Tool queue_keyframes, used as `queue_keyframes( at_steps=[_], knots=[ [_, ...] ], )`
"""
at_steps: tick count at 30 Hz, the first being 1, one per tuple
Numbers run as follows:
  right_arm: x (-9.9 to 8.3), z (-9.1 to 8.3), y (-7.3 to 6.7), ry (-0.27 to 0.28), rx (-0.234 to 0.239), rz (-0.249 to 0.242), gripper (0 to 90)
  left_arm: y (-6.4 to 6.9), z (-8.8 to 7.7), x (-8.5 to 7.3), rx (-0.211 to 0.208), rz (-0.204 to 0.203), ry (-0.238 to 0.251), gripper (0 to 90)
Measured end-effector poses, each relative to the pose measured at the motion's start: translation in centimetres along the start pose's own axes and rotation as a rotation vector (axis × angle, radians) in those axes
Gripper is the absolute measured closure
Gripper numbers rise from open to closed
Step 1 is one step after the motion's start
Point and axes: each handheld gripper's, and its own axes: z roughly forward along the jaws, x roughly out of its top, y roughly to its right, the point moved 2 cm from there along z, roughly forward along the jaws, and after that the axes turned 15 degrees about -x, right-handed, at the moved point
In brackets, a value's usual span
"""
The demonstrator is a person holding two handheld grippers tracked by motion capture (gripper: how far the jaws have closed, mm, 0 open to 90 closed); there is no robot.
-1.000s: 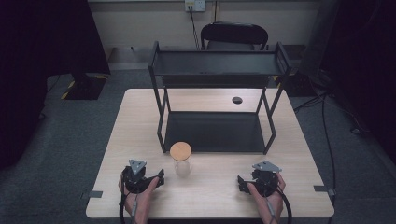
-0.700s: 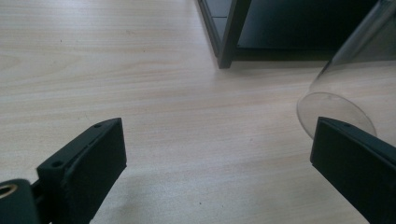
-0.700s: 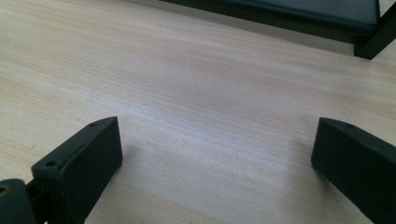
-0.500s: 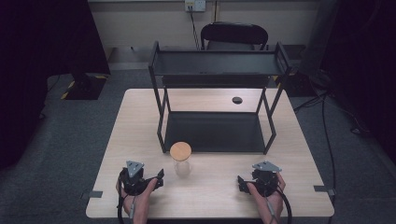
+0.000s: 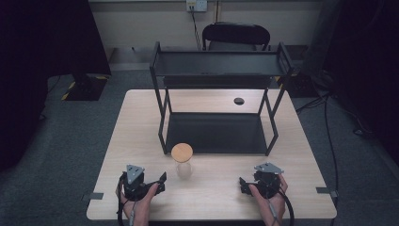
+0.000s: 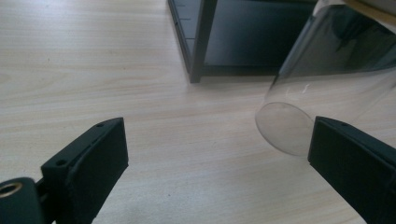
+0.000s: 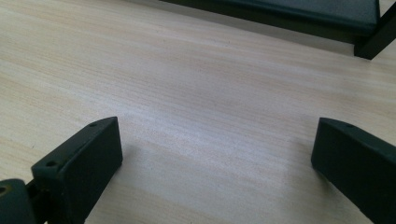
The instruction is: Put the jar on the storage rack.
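Along the near edge of the pale wooden desk (image 5: 301, 155), the left tool (image 5: 157, 182) and right tool (image 5: 243, 184) rest in the person's hands, jaws spread wide, holding nothing. Just beyond the left tool, a clear glass jar with a round wooden lid (image 5: 182, 159) stands upright, apart from its jaws. Farther back stands a black metal two-tier shelf rack (image 5: 219, 70); a small dark disc (image 5: 239, 100) lies near the far edge.

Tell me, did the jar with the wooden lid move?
No. The jar stands at the same spot before the black rack's front left leg as earlier.
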Motion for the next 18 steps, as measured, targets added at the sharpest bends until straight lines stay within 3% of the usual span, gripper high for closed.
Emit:
queue_keyframes(
  at_steps=[18],
  knots=[
    [0.0,0.0,0.0,0.000,0.000,0.000,0.9,2.3,-0.2,0.5,-0.106,0.059,0.018,4.9]
  ],
)
